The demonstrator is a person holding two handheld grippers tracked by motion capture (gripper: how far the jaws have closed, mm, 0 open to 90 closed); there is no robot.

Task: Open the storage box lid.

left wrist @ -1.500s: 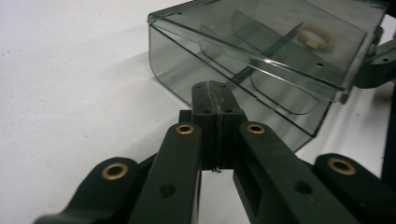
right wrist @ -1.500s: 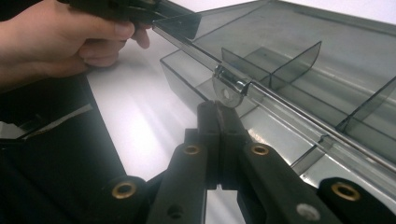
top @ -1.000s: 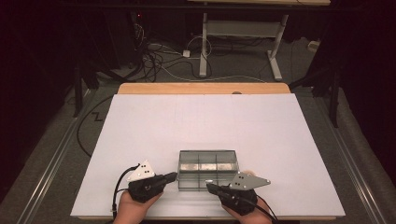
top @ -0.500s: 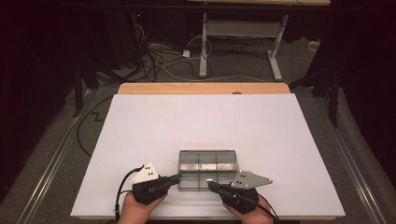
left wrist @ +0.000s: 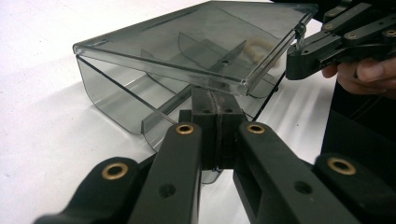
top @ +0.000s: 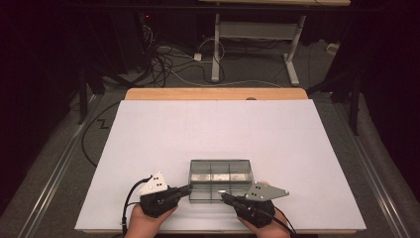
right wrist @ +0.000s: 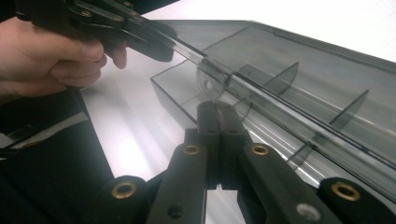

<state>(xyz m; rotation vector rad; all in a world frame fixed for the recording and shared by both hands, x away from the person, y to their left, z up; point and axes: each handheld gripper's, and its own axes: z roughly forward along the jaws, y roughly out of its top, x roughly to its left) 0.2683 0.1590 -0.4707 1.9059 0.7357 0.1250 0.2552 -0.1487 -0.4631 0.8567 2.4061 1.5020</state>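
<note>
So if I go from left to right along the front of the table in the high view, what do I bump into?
Left claw → smoky clear box → right claw, with its grey plate furthest right.

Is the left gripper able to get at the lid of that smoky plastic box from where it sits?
Probably yes: the left gripper, jaws shut, already sits at the lifted lid's front edge, with nothing between them.

No readable text, label, brand, number or sign anywhere. The clear smoke-grey compartment box (top: 220, 181) carries no lettering on lid or walls. The white surface (top: 218, 129) is unmarked, and the grey plates on both grippers are blank.
</note>
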